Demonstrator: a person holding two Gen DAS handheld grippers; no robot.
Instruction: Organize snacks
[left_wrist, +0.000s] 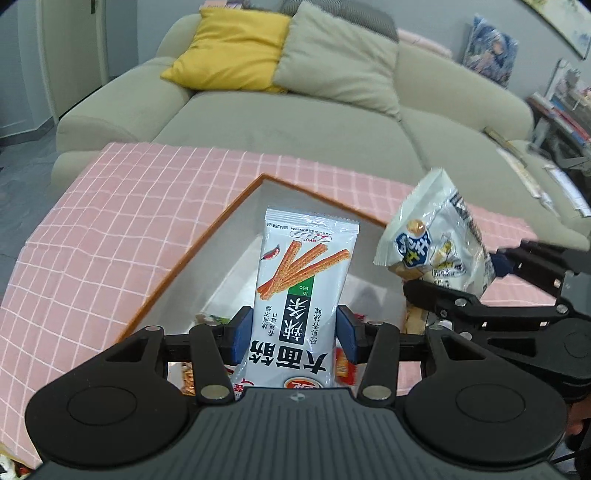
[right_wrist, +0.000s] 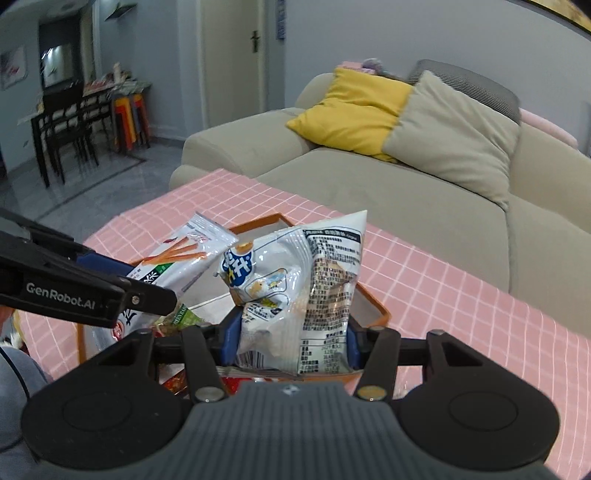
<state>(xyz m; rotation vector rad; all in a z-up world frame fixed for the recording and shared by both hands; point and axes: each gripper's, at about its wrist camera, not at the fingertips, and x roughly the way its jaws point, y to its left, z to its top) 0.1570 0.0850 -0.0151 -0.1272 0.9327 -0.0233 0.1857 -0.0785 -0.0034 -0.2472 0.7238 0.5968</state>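
Left tongs (left_wrist: 293, 332) clench a light, slippery spicy-stick packet (left_wrist: 303, 291) at its lower body; beside them, right tongs (right_wrist: 291, 341) pinch a crinkly biscuit bag (right_wrist: 295, 284) low.

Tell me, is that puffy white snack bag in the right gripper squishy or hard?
Probably squishy: the white snack bag looks crinkled and puffed, and the right gripper pinches its lower end. It seems light, since it stands up from that one pinch. The shiny film may be slippery.

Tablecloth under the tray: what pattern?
Pink tablecloth with a white grid check, clearest in the left wrist view.
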